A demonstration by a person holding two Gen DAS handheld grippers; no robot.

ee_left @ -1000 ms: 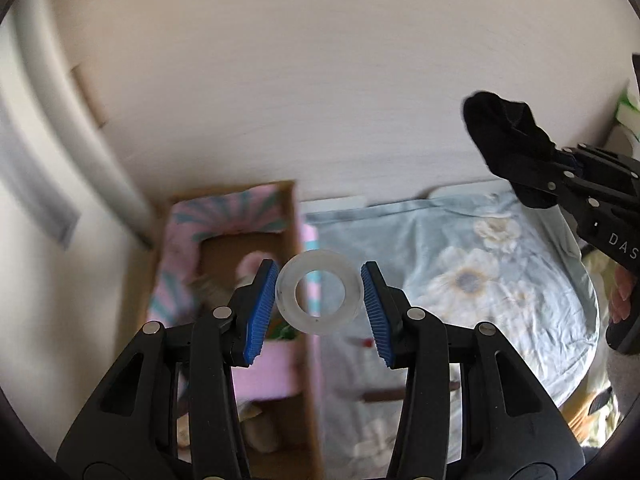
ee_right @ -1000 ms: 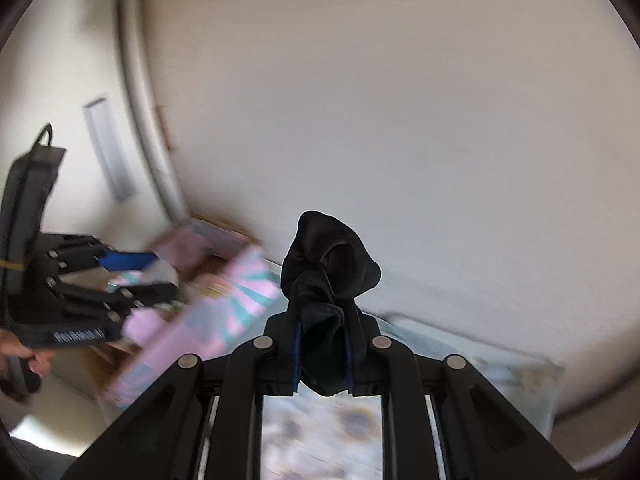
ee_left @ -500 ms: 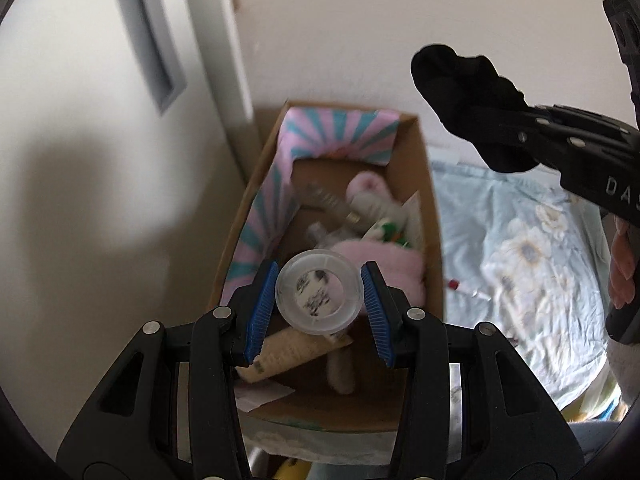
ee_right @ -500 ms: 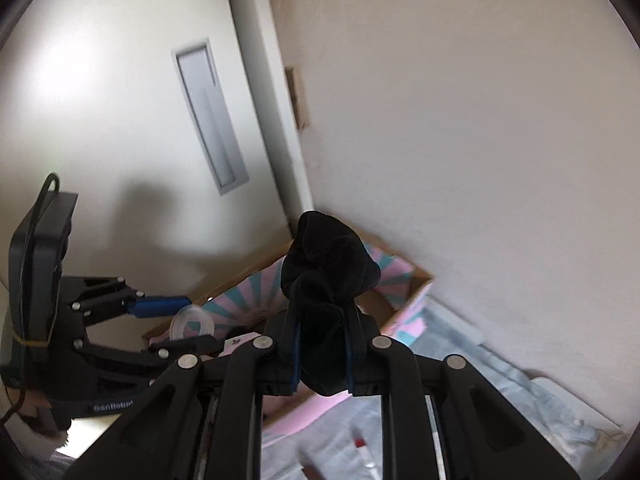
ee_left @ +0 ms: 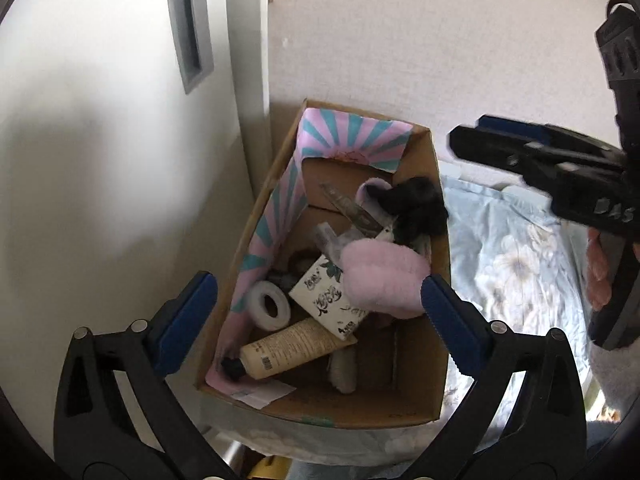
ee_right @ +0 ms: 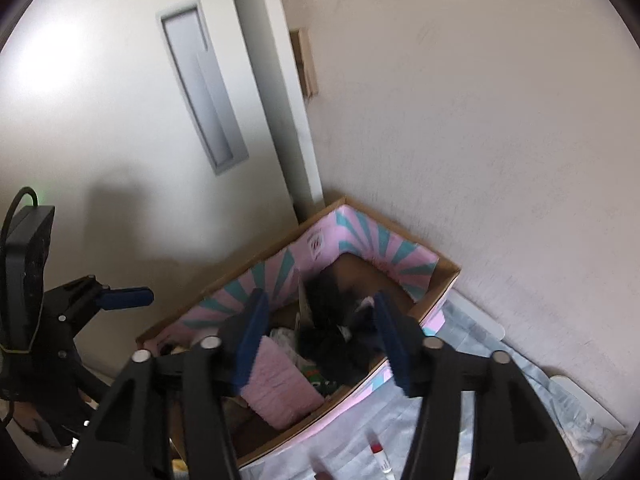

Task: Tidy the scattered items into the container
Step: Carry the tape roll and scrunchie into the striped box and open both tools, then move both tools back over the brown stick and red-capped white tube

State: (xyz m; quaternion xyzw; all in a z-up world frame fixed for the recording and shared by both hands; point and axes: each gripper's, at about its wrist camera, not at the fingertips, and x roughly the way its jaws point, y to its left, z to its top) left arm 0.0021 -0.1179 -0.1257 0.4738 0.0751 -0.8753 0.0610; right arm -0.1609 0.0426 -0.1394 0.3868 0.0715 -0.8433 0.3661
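Tape roll [ee_left: 269, 305] and sock [ee_left: 416, 209] inside the box [ee_left: 436, 376], bedsheet [ee_left: 516, 256] right of it.

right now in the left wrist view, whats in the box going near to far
cream bottle → white tape roll → tissue pack → pink fluffy slipper → black cloth → striped pink-and-teal liner

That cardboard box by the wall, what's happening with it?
A person holding a claw in each hand is tidying loose things into the cardboard box. Both the left claw and right claw are opening above it with nothing between them. A white tape roll and a black cloth lie inside.
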